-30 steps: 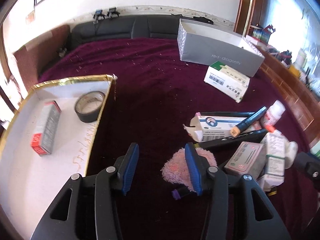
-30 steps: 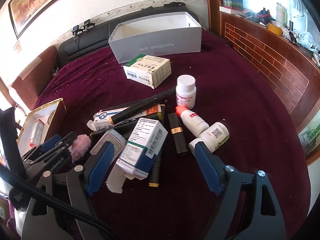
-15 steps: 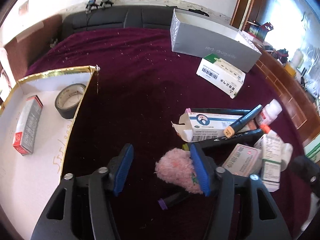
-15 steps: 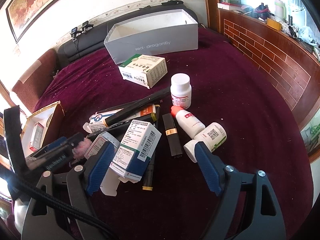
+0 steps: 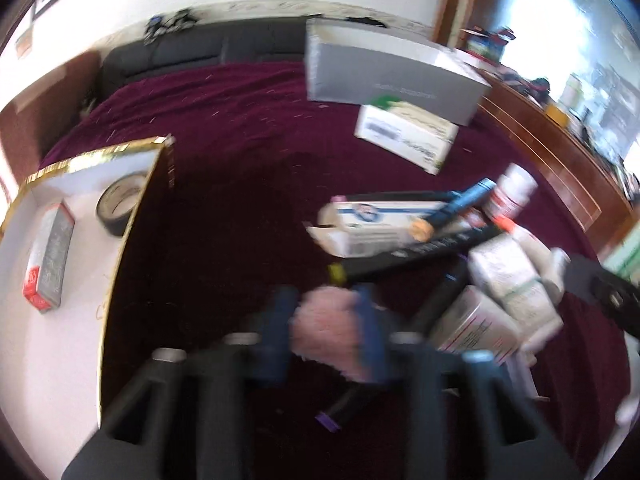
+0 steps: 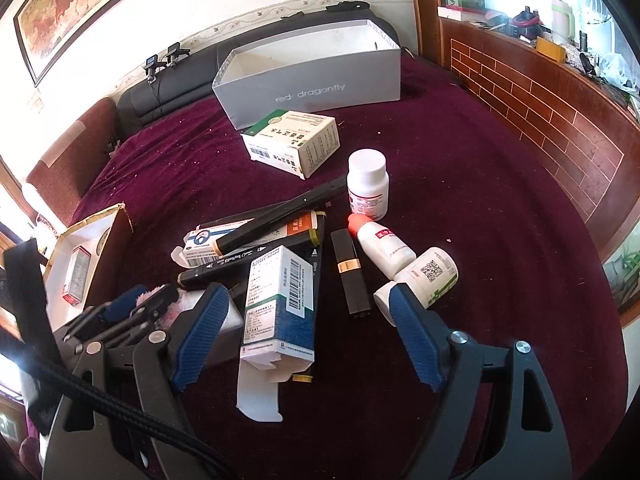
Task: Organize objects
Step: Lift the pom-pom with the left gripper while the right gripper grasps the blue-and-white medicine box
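Left tool: closed on pink fluffy puff, presumably for the gold-rimmed tray leftward; right tool: wide open, empty.

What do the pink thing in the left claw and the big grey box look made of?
Pink puff: soft plush or fuzzy fibre, judging by its shaggy, matte outline; blur hides detail. Grey box: likely matte cardboard, with thin straight walls, crisp folded edges and printed lettering.
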The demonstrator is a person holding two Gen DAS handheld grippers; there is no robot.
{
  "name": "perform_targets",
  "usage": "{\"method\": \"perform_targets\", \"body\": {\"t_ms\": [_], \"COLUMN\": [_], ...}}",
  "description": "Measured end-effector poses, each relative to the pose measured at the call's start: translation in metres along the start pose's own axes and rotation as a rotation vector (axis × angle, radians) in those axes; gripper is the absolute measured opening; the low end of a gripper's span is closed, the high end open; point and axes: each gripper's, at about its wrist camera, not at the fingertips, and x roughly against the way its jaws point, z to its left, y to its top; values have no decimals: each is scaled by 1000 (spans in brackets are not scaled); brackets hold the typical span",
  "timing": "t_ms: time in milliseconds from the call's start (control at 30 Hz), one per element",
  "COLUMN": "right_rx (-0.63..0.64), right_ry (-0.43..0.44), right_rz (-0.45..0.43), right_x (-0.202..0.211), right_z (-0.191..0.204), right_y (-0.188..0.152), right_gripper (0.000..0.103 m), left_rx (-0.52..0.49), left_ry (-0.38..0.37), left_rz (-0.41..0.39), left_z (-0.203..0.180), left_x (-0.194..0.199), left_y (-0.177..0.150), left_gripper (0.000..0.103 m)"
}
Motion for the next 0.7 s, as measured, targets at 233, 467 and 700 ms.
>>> {"method": "perform_targets", "body": {"t_ms": [233, 467, 700], "right_rx": [-8, -30, -17], "right_ry": [-3, 25, 48], "right_rz": [-5, -13, -12], "right_x": [3, 3, 6], "right_z": [-5, -10, -2], "right_y": [-1, 0, -3], "right_gripper": [83, 83, 83], "left_rx": [18, 37, 33], "left_ry": [-63, -47, -25], "left_rz": [-59, -170, -214], "left_z": [-3, 3, 4], "left_x": [33, 81, 104], "left_y": [-3, 3, 3], "left_gripper": [6, 6, 7]}}
